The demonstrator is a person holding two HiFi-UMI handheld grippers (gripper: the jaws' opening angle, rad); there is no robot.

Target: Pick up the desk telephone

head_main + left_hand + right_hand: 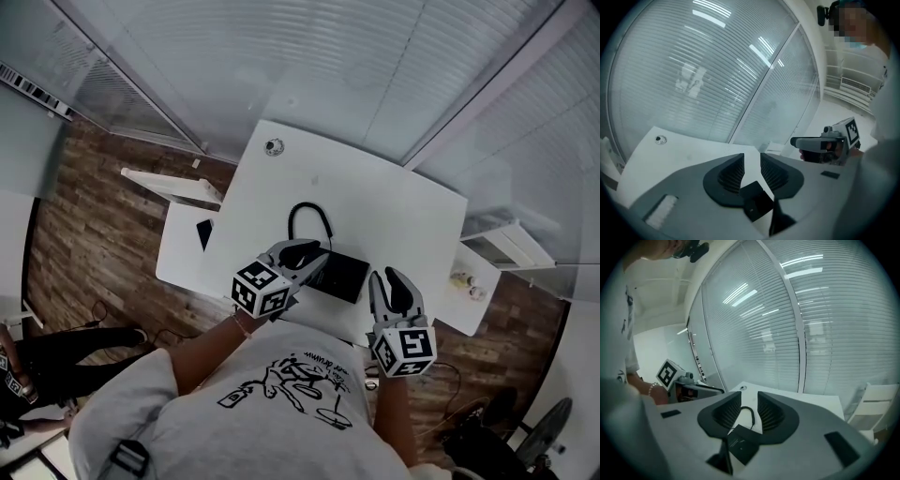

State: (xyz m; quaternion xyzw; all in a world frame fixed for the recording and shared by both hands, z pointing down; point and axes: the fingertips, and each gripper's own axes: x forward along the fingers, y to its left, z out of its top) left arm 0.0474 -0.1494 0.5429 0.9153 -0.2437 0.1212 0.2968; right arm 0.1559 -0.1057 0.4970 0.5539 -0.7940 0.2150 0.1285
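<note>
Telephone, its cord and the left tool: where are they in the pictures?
desk telephone [345, 278]: head view, middle of its black top.
cord [309, 204]: head view, top of its loop.
left tool [752, 159]: left gripper view, the gap between its two tips.

Grey left tongs [751, 169] and right tongs [749, 409], black pads [731, 174] — white T-shirt [187, 412], black drawing [292, 384].

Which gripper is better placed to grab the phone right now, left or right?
Left, narrowly. In the head view the left gripper points at the phone, tips over its corner; the right gripper lies beside the phone's other edge, pointing past it. Both have jaws apart and empty.
</note>
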